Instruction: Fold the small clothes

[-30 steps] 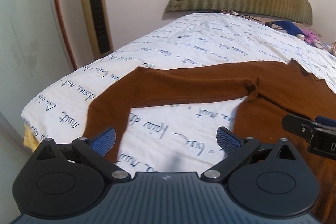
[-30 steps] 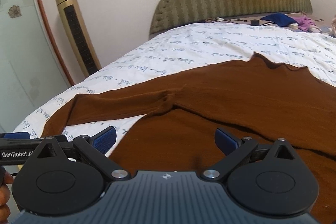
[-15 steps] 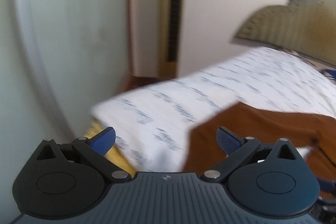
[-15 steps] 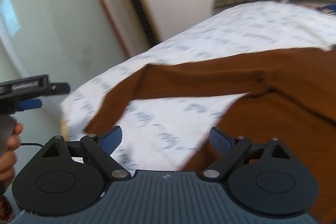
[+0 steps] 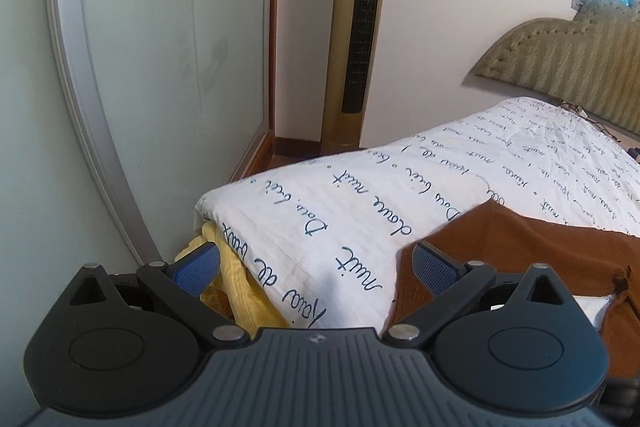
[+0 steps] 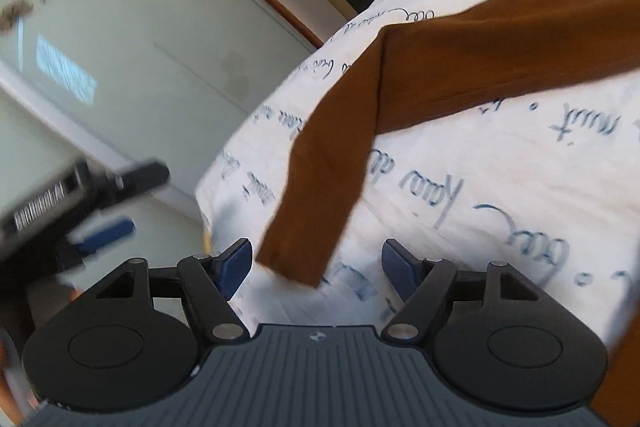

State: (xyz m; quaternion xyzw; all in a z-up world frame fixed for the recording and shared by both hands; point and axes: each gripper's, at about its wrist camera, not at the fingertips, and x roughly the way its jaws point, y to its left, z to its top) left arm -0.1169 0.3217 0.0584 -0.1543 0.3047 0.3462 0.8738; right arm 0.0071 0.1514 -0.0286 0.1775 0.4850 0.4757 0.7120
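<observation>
Right tongs (image 6: 316, 269), closing, straddle the brown sleeve's (image 6: 320, 195) near end on the bed (image 6: 500, 187) for folding; left tongs (image 5: 316, 263) apart, empty.

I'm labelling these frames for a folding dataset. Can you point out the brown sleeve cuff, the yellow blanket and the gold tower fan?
brown sleeve cuff (image 6: 292, 263): right wrist view, bottom hem of the sleeve.
yellow blanket (image 5: 240, 303): left wrist view, folds under the sheet corner.
gold tower fan (image 5: 356, 27): left wrist view, dark front grille.

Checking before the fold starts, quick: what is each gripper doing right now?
Left gripper: open, holding nothing.
Right gripper: jaws closing, not yet gripping; the brown sleeve cuff lies between them.
</observation>
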